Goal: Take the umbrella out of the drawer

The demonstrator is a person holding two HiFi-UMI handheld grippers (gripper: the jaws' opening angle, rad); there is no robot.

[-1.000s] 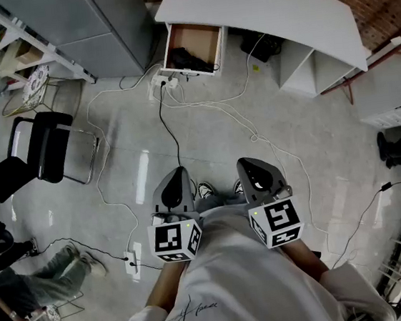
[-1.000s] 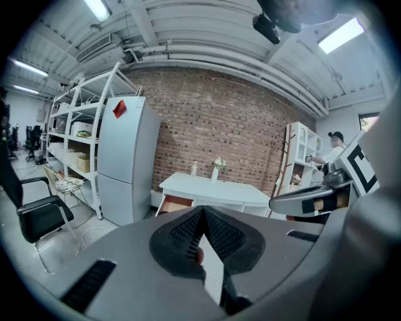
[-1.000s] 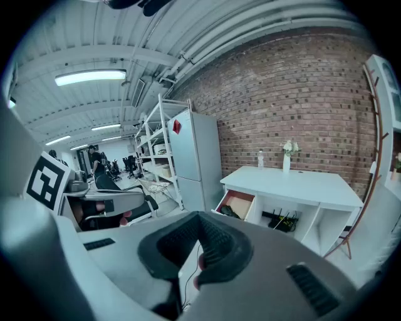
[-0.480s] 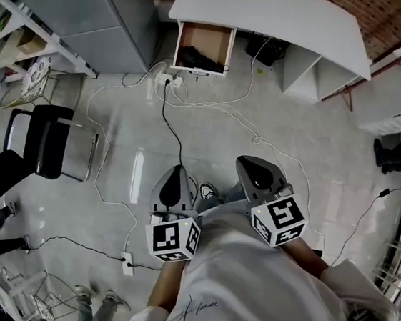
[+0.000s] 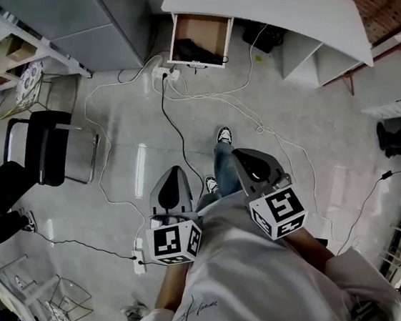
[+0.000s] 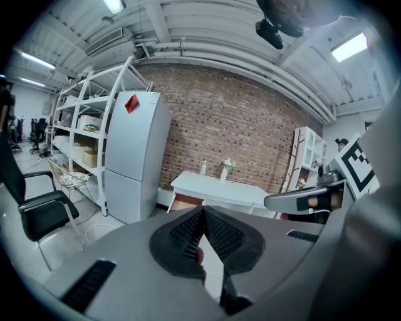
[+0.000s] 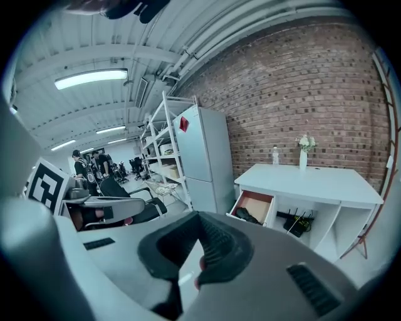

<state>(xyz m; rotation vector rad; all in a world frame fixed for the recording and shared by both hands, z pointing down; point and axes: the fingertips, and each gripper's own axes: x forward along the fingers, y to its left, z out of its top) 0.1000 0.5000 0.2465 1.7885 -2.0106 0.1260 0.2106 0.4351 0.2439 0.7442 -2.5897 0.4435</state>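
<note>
A grey polished floor [image 5: 355,124] is crossed by cables [image 5: 174,127]. A white desk [image 5: 269,4] is set against a brick wall [image 7: 301,81], with a fridge [image 6: 131,163] and open shelves [image 6: 81,125] beside it. A black chair [image 5: 48,145] is placed at the left. The ceiling is lit by strip lights [image 7: 91,78].

Inside the drawer [image 5: 204,29] below the desk [image 5: 269,4], a dark thing [image 5: 193,52] is too small to make out, the drawer's rear is hidden under the desk, and the desk's far edge is cropped.

drawer [image 5: 200,28] open under desk [image 5: 262,5] | dark umbrella [image 5: 192,51] inside | L gripper [image 5: 175,171] + R gripper [image 5: 246,152] side by side, well short
</note>
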